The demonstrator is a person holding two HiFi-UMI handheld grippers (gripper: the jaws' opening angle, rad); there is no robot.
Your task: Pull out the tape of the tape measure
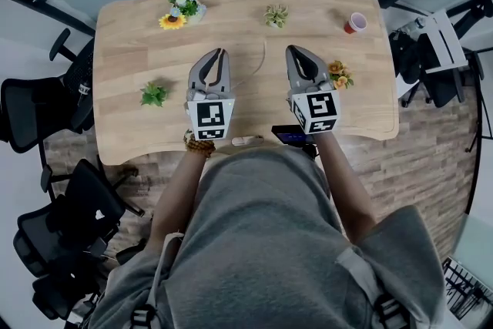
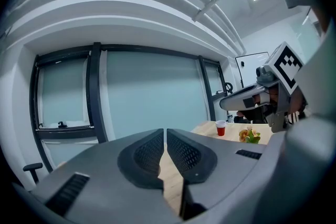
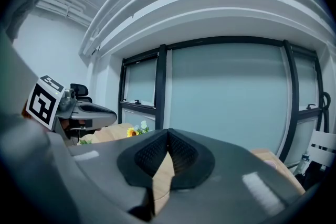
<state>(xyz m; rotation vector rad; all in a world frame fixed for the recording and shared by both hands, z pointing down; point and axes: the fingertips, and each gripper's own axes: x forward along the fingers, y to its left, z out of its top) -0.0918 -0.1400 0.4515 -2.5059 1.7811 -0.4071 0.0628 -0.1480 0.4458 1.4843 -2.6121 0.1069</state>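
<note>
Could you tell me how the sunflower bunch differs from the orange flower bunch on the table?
The sunflower bunch mixes a yellow sunflower with pale blooms; the orange flower bunch is orange and yellow only. The sunflower bunch looks bigger than the orange flower bunch. The sunflower bunch lies at the far left of the table; the orange flower bunch sits close beside the right gripper. Both have green leaves.

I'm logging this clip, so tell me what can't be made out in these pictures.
- Head view: dark blue-lit object at the table edge, partly under the right gripper; what it is, unclear.
- Head view: pale item beside it, too small to name.
- Gripper views: table mostly blocked by each gripper's body.
</note>
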